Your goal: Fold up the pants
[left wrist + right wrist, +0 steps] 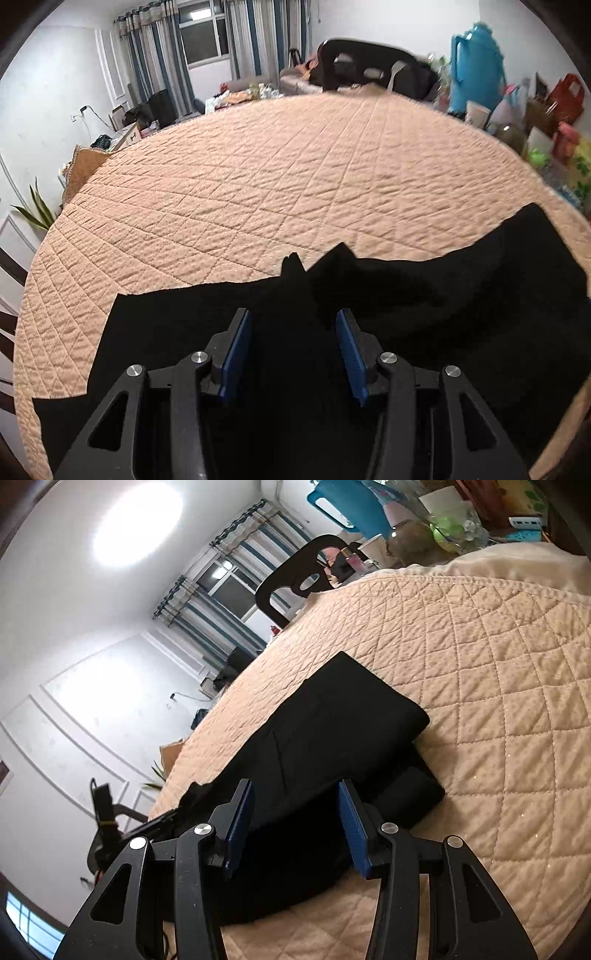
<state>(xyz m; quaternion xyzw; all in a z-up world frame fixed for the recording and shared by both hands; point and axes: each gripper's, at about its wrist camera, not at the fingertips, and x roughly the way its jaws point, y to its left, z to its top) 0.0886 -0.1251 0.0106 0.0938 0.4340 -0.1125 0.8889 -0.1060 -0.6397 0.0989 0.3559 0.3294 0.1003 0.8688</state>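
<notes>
Black pants (443, 295) lie along the near side of a peach quilted bedspread (258, 184). Their edge rises into uneven peaks and one end reaches the right rim of the view. My left gripper (293, 314) hovers over the dark cloth, open, with nothing between its blue pads (238, 350). In the right wrist view the pants (332, 720) lie folded in stacked layers, one thick layer lapping over a lower one. My right gripper (295, 786) is open just above the near part of the pants, its pads apart and not pressing on the cloth.
A dark heap of clothing (369, 70) sits at the bed's far edge. A blue jug (476, 66) and bags and clutter (554, 129) line the right side. A dark chair back (295, 579) stands beyond the bedspread (498, 701). A plant (37, 214) is at the left.
</notes>
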